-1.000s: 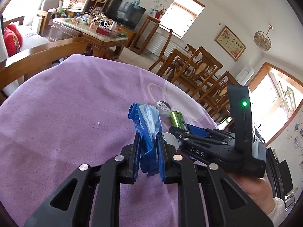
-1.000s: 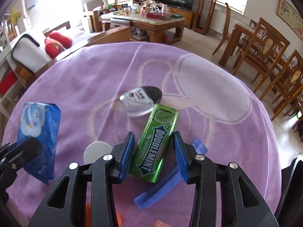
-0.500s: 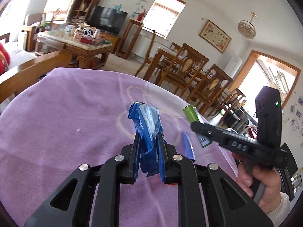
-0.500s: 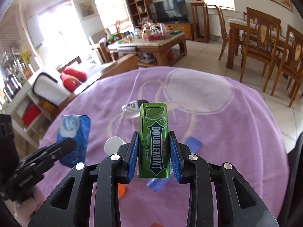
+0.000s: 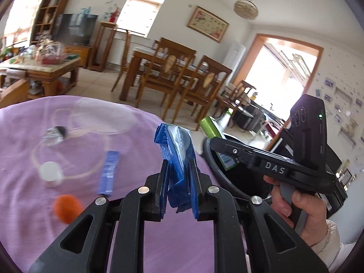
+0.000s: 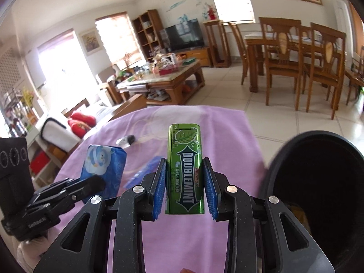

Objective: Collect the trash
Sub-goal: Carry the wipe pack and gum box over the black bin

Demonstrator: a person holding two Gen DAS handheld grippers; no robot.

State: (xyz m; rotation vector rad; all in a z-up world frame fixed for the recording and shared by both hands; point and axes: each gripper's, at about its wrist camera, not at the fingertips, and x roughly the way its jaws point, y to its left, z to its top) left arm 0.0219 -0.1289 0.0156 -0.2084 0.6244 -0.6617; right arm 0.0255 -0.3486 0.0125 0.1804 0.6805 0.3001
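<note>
Left gripper (image 5: 178, 183): fingers clamped on the blue tissue pack (image 5: 176, 152), held above the counter (image 5: 45, 204). Right gripper (image 6: 184, 187): fingers clamped on the green gum tin (image 6: 185, 170), beside the black bin (image 6: 318, 182).

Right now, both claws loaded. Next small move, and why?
Probably shift the right claw right, over the black bin, then open. It already holds the green gum pack lifted off the purple cloth, and the bin's open mouth sits just beside it.
</note>
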